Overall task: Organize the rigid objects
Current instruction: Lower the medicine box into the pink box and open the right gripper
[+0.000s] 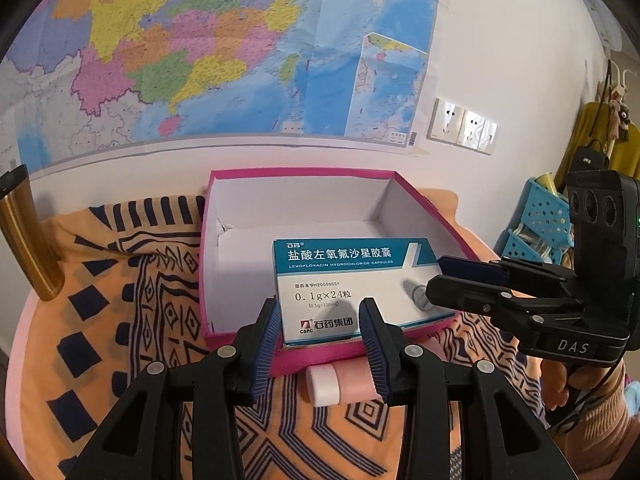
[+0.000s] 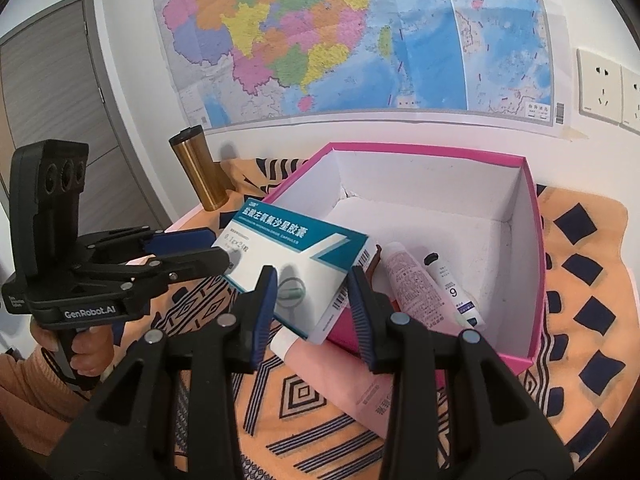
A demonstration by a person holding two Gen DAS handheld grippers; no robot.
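A white and teal medicine carton (image 1: pixel 352 288) (image 2: pixel 298 268) is held over the near rim of an open pink box (image 1: pixel 248 354) (image 2: pixel 532 264). My left gripper (image 1: pixel 320 344) grips its short end; from the right wrist view it (image 2: pixel 208 250) clamps the carton's left end. My right gripper (image 2: pixel 312 312) has its jaws apart on either side of the carton's near corner, and whether the pads touch it is unclear. A pink tube (image 2: pixel 416 292) and a small white tube (image 2: pixel 456 292) lie inside the box. A larger pink tube (image 1: pixel 344 384) (image 2: pixel 340 376) lies on the cloth before the box.
A gold tumbler (image 1: pixel 28 236) (image 2: pixel 200 168) stands at the table's back left. An orange patterned cloth (image 1: pixel 120 300) (image 2: pixel 580 280) covers the table. A map and wall sockets (image 1: pixel 464 126) are behind. A blue basket (image 1: pixel 536 220) sits off to the right.
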